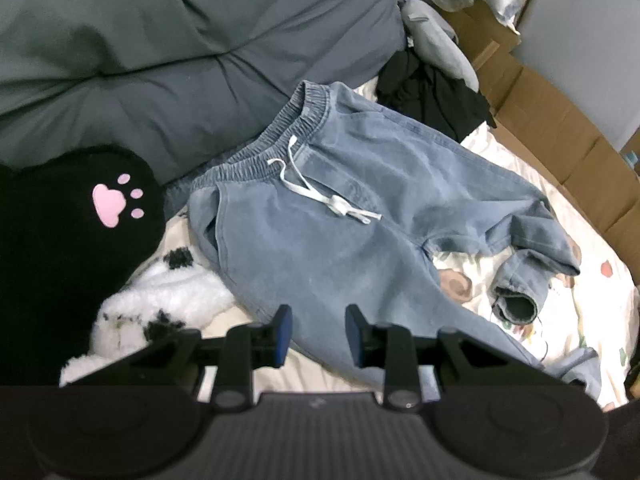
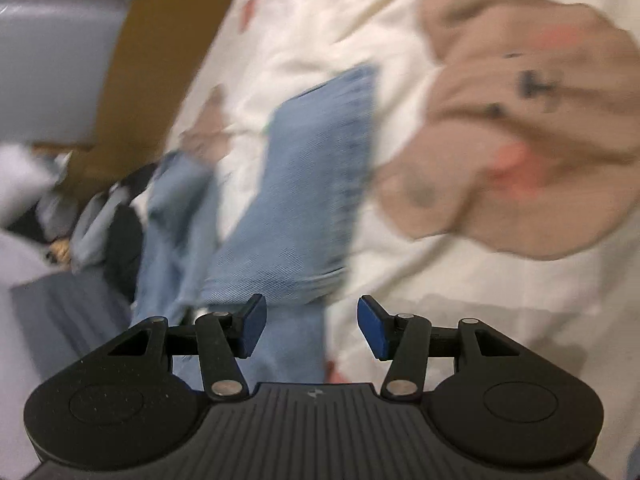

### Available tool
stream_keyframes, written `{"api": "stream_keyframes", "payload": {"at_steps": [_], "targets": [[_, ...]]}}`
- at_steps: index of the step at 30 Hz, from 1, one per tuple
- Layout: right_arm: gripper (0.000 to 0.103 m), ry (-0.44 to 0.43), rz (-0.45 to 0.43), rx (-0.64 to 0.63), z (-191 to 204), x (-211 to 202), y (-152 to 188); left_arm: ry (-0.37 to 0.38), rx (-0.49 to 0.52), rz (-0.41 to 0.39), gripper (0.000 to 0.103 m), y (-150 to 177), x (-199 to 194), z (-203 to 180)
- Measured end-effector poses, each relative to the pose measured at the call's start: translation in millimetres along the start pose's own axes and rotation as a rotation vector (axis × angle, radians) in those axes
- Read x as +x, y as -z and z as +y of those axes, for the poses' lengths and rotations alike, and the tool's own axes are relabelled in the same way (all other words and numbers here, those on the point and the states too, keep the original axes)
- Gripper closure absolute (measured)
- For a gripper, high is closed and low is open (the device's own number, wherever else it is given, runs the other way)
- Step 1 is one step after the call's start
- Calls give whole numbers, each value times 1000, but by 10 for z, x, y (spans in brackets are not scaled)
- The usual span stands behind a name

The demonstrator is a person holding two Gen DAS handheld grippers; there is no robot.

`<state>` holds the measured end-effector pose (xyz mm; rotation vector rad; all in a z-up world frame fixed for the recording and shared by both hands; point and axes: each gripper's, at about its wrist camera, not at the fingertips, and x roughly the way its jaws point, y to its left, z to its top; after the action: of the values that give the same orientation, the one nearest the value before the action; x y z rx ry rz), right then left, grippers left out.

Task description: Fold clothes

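Light blue jeans with an elastic waistband and a white drawstring lie spread on a white patterned bedsheet. One leg is bunched, its cuff turned up at the right. My left gripper is open and empty, just above the near leg. In the blurred right wrist view a jeans leg runs from the far middle toward my right gripper, which is open and empty over its near end.
A grey duvet fills the far left. A black cushion with a pink paw print and a white fluffy item lie at the left. Black clothes and cardboard boxes sit at the far right.
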<state>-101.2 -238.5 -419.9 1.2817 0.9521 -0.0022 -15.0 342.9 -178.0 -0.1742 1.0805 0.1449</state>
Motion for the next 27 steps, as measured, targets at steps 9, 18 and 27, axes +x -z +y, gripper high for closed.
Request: {"api": "stream_keyframes", "payload": {"at_steps": [9,18,27], "targets": [[46,0,-33,-24,13,156,-131,-22,4,-2,71,22,-60,-7],[46,21,-9,-53,82,451,-293,-53,10,42,71,-31,55,-35],[46,44,40,-94,174,825,-445,-64,34,82,69,-29,215,-222]]}}
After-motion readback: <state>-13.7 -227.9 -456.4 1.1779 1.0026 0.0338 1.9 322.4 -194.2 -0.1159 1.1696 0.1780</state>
